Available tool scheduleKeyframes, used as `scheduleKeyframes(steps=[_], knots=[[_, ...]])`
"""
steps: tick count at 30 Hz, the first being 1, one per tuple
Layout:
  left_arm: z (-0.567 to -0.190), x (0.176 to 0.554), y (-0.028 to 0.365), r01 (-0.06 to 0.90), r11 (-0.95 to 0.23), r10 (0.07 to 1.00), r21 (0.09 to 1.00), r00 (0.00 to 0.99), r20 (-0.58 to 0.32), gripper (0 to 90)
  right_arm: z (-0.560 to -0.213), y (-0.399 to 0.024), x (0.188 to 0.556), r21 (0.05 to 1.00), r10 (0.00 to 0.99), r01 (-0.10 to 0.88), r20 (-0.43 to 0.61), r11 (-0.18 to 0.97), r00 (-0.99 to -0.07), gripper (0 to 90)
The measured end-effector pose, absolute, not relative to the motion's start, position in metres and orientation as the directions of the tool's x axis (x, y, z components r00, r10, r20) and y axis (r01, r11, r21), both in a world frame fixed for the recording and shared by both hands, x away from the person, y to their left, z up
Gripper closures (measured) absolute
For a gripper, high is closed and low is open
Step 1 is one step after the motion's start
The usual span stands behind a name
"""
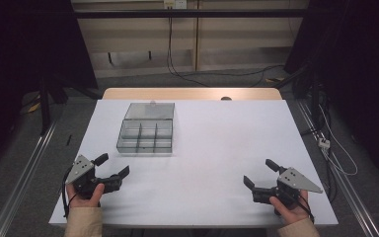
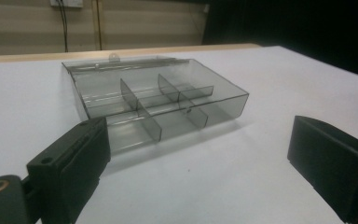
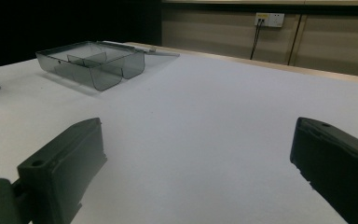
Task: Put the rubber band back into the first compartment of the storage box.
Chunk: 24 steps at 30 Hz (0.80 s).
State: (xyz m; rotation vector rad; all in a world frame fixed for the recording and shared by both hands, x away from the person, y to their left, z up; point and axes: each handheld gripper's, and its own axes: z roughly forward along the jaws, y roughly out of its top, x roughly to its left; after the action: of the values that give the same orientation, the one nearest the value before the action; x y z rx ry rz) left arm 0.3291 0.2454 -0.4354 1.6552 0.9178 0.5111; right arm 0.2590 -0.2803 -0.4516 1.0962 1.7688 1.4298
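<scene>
Claws sit at the near edge of the white tabletop (image 1: 207, 148), the left claw (image 1: 113, 165) and the right claw (image 1: 259, 173) both spread wide with nothing between their jaws; each rests low in a hand, well apart from the other; beyond the left claw, on the left half, stands the clear compartment box (image 1: 145, 136), its lid tipped back and its cells apparently empty; judged stage: start, approach not yet begun; next move calls for carrying the left claw forward to the box.
</scene>
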Motion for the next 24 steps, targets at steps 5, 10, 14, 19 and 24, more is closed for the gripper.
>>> scheduleKeyframes(steps=[5, 10, 14, 19, 24], knots=[[-0.435, 0.33, 0.247, 0.339, -0.147, 0.796, 0.929, 0.598, -0.092, 6.3, -0.451, -0.28, 0.259, 0.972, 0.879, 0.223, 0.043, 0.073, -0.474, 2.7], [-0.435, 0.332, 0.25, 0.378, -0.179, 0.792, 0.908, 0.603, -0.095, 12.1, -0.451, -0.28, 0.259, 0.972, 0.879, 0.223, 0.041, 0.076, -0.475, 2.7], [-0.435, 0.333, 0.254, 0.412, -0.192, 0.806, 0.891, 0.584, -0.097, 24.4, -0.451, -0.28, 0.26, 0.972, 0.877, 0.22, 0.038, 0.079, -0.479, 2.8], [-0.438, 0.335, 0.258, 0.448, -0.207, 0.819, 0.87, 0.565, -0.096, 36.9, -0.451, -0.28, 0.26, 0.973, 0.876, 0.217, 0.035, 0.081, -0.482, 2.9], [-0.439, 0.336, 0.262, 0.479, -0.231, 0.835, 0.847, 0.545, -0.08, 48.7, -0.451, -0.28, 0.259, 0.973, 0.875, 0.217, 0.036, 0.08, -0.482, 3.0]])
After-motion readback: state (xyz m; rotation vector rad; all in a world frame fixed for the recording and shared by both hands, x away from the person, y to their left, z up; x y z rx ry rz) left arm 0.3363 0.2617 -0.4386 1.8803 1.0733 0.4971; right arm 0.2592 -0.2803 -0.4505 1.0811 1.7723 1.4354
